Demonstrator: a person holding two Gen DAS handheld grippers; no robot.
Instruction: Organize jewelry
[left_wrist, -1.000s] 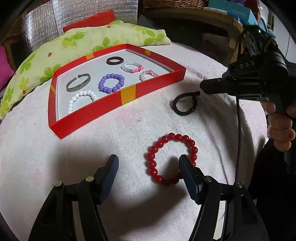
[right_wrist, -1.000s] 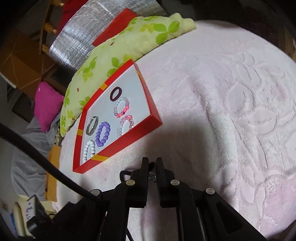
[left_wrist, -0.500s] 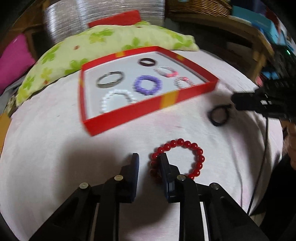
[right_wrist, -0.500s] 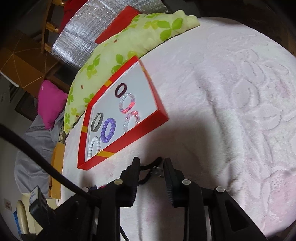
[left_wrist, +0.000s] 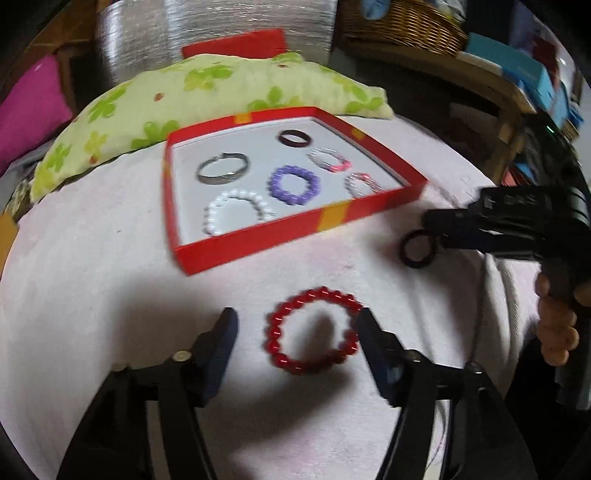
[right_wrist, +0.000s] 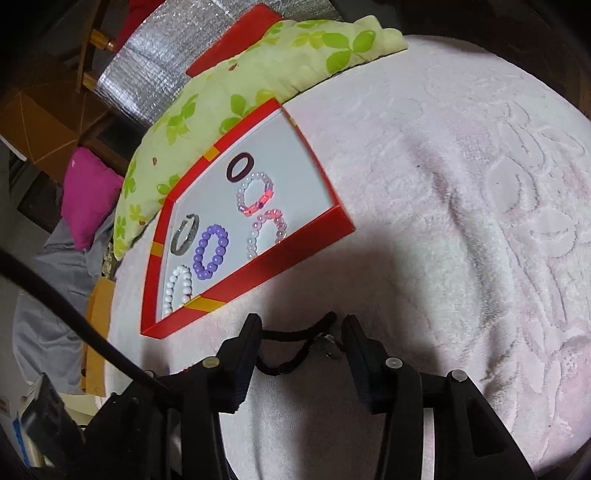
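Note:
A red bead bracelet (left_wrist: 314, 328) lies flat on the pink cloth between the fingers of my left gripper (left_wrist: 295, 325). Its jaws are opening and neither pad touches the beads. A black cord bracelet (right_wrist: 291, 338) with a small metal clasp lies between the fingers of my right gripper (right_wrist: 301, 325), whose jaws are also opening and no longer pinch it. In the left wrist view the black cord bracelet (left_wrist: 417, 253) rests just under the right gripper (left_wrist: 430, 227). The red tray (left_wrist: 258, 242) (right_wrist: 258, 266) holds several bracelets, among them silver, white, purple and pink ones.
A green flowered cushion (left_wrist: 184, 99) lies against the tray's far side, with a magenta pillow (left_wrist: 26, 110) to its left. A wooden shelf with a wicker basket (left_wrist: 402, 26) stands at the back right. A hand (left_wrist: 557, 332) grips the right gripper's handle.
My left gripper closed beside the red bracelet and has reopened, so the bracelet now lies between its fingers. My right gripper went from shut on the black cord to spread, letting it go.

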